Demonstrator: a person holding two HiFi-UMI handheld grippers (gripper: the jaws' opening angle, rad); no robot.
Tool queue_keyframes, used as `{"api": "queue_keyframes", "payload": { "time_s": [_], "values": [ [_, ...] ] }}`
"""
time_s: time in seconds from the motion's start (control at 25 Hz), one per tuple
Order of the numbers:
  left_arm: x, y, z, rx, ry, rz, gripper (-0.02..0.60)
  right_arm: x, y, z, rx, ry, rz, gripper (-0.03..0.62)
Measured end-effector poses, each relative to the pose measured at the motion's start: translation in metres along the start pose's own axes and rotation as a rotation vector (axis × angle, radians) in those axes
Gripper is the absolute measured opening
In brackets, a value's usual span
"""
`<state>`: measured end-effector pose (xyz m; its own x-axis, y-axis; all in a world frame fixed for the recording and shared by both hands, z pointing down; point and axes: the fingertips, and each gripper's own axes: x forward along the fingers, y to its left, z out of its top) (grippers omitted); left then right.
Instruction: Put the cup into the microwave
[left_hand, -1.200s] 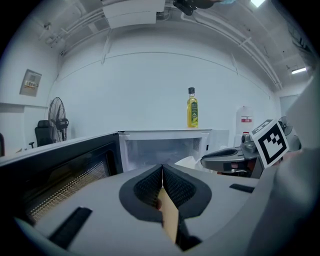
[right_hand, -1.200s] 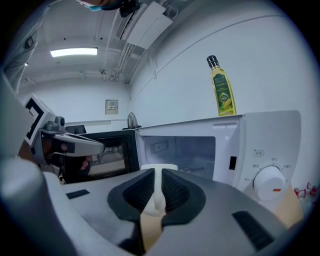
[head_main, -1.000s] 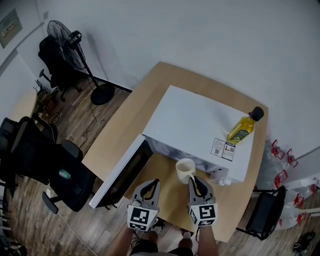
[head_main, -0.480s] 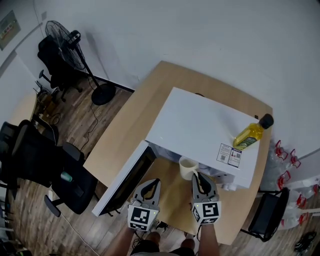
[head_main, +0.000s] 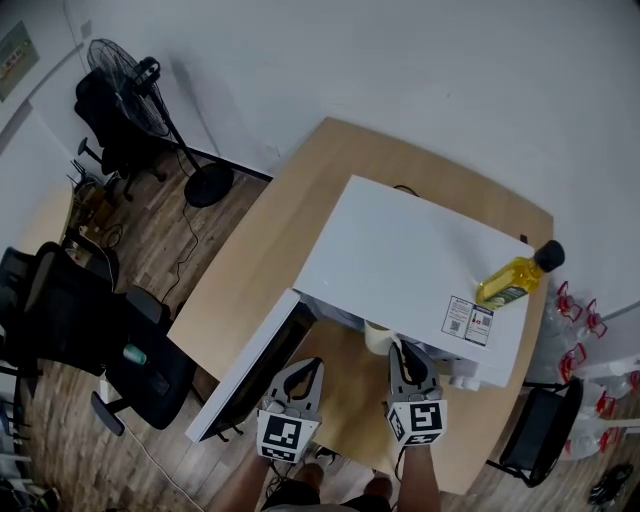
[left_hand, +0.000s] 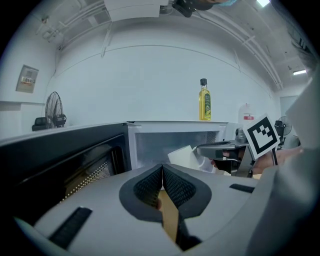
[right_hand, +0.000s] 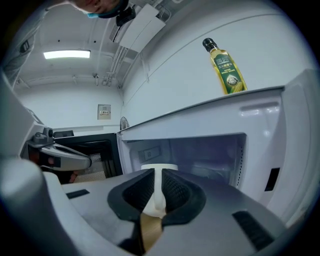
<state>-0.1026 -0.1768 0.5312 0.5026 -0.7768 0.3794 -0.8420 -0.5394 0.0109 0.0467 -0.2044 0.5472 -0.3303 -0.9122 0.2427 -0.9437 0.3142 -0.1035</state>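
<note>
The right gripper (right_hand: 159, 189) is seen clamped on the handle of a white cup (right_hand: 159, 169), which is held at the mouth of the open microwave (head_main: 400, 255). The left gripper (left_hand: 162, 176), its jaws pressed together on nothing, is held alongside, before the open door (head_main: 245, 370). A yellow oil bottle (head_main: 512, 281) is laid on the oven's top

White walls (head_main: 420, 60) meet a brown wood-plank floor (head_main: 140, 235). A black pedestal fan (head_main: 128, 72) and black office chairs (head_main: 55, 315) stand left of a light wooden table (head_main: 250, 262).
</note>
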Motion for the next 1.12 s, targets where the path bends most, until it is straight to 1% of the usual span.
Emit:
{"api": "queue_keyframes", "payload": {
  "time_s": [0.36,0.6,1.12],
  "values": [
    [0.009,0.004,-0.009,-0.009,0.017,-0.004,0.023,0.016,-0.002,-0.001,-0.011,-0.009,-0.002,0.051],
    [0.012,0.007,-0.013,-0.014,0.026,-0.008,0.023,0.029,0.001,-0.004,-0.029,-0.013,-0.024,0.052],
    [0.015,0.023,-0.023,-0.03,0.04,0.011,0.023,0.054,0.001,-0.023,-0.04,0.026,-0.048,0.052]
  ]
}}
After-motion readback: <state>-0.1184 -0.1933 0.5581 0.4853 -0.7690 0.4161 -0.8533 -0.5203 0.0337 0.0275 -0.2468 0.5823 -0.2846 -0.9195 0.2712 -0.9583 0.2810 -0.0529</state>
